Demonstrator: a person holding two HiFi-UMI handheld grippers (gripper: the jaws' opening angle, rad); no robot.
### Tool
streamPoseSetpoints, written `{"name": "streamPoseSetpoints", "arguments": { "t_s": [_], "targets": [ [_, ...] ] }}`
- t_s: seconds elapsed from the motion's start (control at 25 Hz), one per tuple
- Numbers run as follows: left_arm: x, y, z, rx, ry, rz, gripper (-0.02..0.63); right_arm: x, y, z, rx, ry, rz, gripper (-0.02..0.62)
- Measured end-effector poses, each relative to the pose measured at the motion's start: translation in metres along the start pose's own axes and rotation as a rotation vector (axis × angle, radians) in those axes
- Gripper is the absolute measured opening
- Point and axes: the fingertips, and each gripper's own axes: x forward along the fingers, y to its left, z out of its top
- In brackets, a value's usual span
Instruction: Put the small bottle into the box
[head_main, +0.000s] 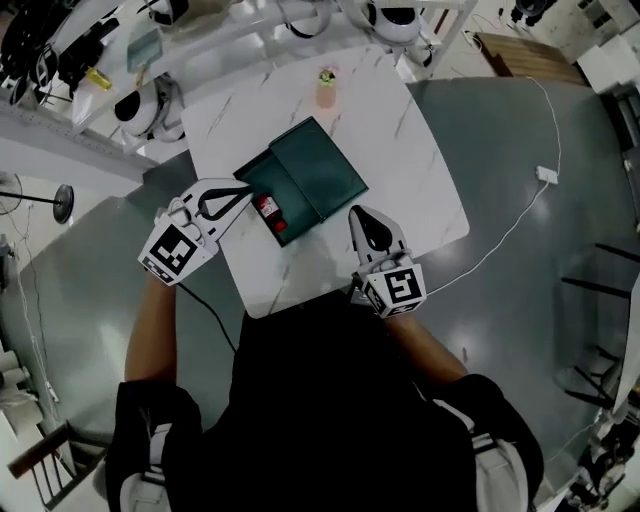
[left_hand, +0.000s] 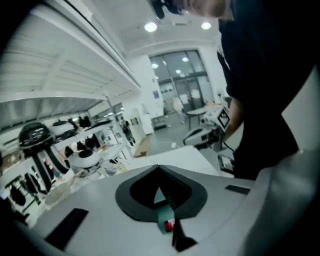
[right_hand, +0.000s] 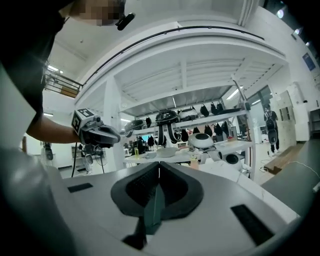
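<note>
We look down on a white marble table standing on a grey floor, with shelving and equipment along the far side. A white cable trails across the floor to the right of the table.

Near the middle of the table lies a dark green box, open, with its flat lid on the far right and its darker tray on the near left.

The left gripper is at the box's left edge, its tips just beside the tray. In the left gripper view its jaws meet at the tips with nothing pressed between them. Through the loop behind the tips we see a strip of the green box and a bit of red.

The right gripper is just near and right of the box. Its jaws are likewise closed together and empty, with an edge of the box showing below them.

The small bottle lies on its side in the near-left part of the box, red cap toward us, apart from both grippers.

A peach-coloured bottle stands upright near the table's far edge, well apart from the box.
</note>
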Motion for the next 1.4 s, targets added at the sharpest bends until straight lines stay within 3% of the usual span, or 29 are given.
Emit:
{"name": "streamPoseSetpoints", "arguments": {
  "t_s": [0.12,0.2,0.4,0.52,0.64,0.8,0.92,1.12,1.4],
  "targets": [
    [-0.042,0.010,0.017,-0.186,-0.185,0.258,0.015,0.012,0.014,0.007,-0.023,-0.014,0.066,0.032],
    [-0.076,0.013,0.014,-0.261,-0.283,0.446,0.015,0.016,0.028,0.014,-0.033,-0.024,0.098,0.032],
    [-0.155,-0.004,-0.012,-0.392,-0.371,0.865,0.015,0.016,0.065,0.035,-0.057,-0.072,0.164,0.032],
    [-0.182,-0.032,-0.036,-0.513,-0.395,0.998,0.015,0.004,0.081,0.044,-0.077,-0.089,0.159,0.032],
    [-0.186,-0.069,-0.057,-0.617,-0.394,1.002,0.015,-0.012,0.097,0.050,-0.093,-0.098,0.149,0.032],
    [-0.185,-0.123,-0.065,-0.675,-0.397,0.949,0.015,-0.049,0.119,0.053,-0.142,-0.105,0.162,0.033],
    [-0.194,-0.164,-0.062,-0.680,-0.409,0.918,0.015,-0.086,0.138,0.047,-0.161,-0.115,0.172,0.034],
    [-0.219,-0.226,-0.057,-0.643,-0.402,0.904,0.015,-0.146,0.163,0.020,-0.125,-0.089,0.105,0.033],
    [-0.236,-0.284,-0.053,-0.658,-0.378,0.913,0.015,-0.217,0.177,0.005,-0.115,-0.059,0.062,0.032]
  ]
}}
